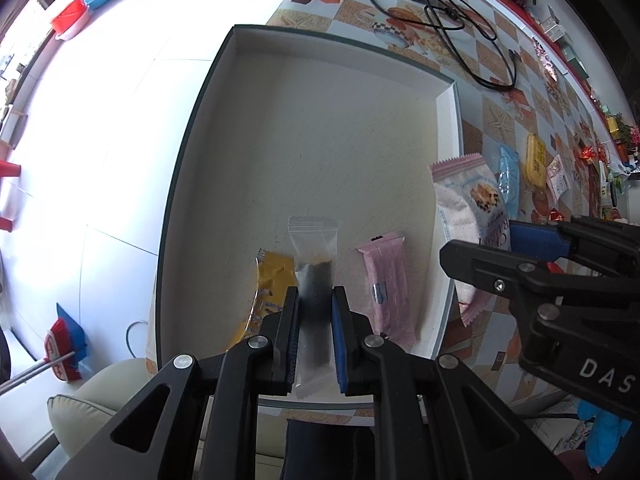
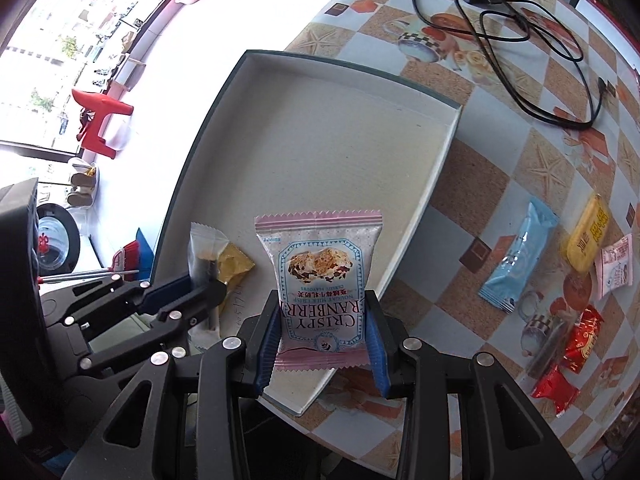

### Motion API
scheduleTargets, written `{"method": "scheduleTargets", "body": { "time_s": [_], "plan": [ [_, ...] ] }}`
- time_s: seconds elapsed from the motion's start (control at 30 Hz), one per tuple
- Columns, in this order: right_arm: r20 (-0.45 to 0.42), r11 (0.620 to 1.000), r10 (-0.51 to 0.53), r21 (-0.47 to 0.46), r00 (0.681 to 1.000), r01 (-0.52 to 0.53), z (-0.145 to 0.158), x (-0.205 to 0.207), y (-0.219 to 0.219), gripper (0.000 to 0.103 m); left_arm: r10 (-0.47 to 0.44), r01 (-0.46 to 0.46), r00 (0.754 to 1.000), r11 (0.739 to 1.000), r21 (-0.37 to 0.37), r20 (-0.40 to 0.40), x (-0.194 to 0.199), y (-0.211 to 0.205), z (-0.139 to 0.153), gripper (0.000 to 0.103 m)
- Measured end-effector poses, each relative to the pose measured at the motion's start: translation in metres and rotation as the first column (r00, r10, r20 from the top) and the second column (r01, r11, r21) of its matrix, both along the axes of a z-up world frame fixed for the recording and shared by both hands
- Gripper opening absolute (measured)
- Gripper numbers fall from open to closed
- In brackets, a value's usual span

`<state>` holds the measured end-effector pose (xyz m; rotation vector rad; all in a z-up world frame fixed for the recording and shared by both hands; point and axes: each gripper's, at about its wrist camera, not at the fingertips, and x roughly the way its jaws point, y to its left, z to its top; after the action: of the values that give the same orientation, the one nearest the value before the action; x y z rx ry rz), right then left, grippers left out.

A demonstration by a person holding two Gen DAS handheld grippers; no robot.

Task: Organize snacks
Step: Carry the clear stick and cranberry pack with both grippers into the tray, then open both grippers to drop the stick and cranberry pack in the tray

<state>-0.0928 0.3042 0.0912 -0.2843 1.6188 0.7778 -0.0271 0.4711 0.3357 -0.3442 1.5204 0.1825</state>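
Now we hold a snack in each pair of tongs above the near end of a shallow cardboard box. Its floor is matte, pale and mostly bare toward the far wall, with a dark green outer rim and white inner walls; it sits on the table with its left edge along the table's edge.

Our left tongs are clamped narrow on a clear plastic packet with a dark ridged bar inside and crimped ends. Under them, on the box floor, lie a yellow wrapper and a pale pink bar wrapper, well apart.

Our right tongs grip a pink-edged pillow pouch by its sides over the box's right wall; it reads "CRISPY", "RANBERR" and "NOUGAT MILK CRISP", upside down to us.

To the right, on the glossy checkered tablecloth, rest a light blue packet, a yellow bar, a small pink packet and red wrappers. A black cable loops beyond the box.
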Motion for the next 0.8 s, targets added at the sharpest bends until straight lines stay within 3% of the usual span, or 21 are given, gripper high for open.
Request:
{"method": "scheduleTargets", "body": {
  "time_s": [0.4, 0.43, 0.5, 0.53, 0.57, 0.73, 0.77, 0.8],
  "plan": [
    [-0.038, 1.000, 0.015, -0.015, 0.999, -0.016, -0.015, 0.000, 0.021, 0.040, -0.007, 0.007, 1.000, 1.000, -0.003, -0.031, -0.003, -0.007, -0.011, 0.020],
    [-0.045, 1.000, 0.014, -0.015, 0.999, -0.015, -0.016, 0.001, 0.022, 0.040, -0.009, 0.009, 0.999, 1.000, -0.003, -0.033, -0.003, -0.008, -0.011, 0.023],
    [-0.049, 1.000, 0.015, -0.017, 0.999, -0.016, -0.017, 0.002, 0.026, 0.040, -0.011, 0.011, 0.999, 1.000, 0.003, -0.041, -0.002, -0.008, -0.012, 0.044],
    [-0.055, 1.000, 0.016, -0.018, 0.998, -0.017, -0.018, 0.002, 0.027, 0.040, -0.010, 0.011, 0.999, 1.000, 0.011, -0.044, -0.002, -0.008, -0.011, 0.064],
    [-0.063, 1.000, 0.017, -0.016, 0.998, -0.018, -0.019, 0.002, 0.028, 0.040, -0.009, 0.010, 0.999, 1.000, 0.025, -0.046, -0.002, -0.009, -0.011, 0.077],
    [-0.078, 1.000, 0.012, -0.018, 0.997, -0.013, -0.020, 0.003, 0.026, 0.048, 0.005, -0.002, 0.997, 0.999, 0.042, -0.072, -0.001, -0.008, -0.014, 0.080],
    [-0.082, 1.000, 0.007, -0.022, 0.997, -0.009, -0.021, 0.004, 0.025, 0.055, 0.008, -0.005, 0.997, 0.999, 0.042, -0.075, -0.001, -0.008, -0.015, 0.080],
    [-0.083, 1.000, 0.000, -0.029, 0.997, -0.003, -0.022, 0.005, 0.023, 0.072, 0.011, -0.008, 0.997, 0.999, 0.044, -0.080, -0.001, -0.008, -0.015, 0.080]
  ]
}}
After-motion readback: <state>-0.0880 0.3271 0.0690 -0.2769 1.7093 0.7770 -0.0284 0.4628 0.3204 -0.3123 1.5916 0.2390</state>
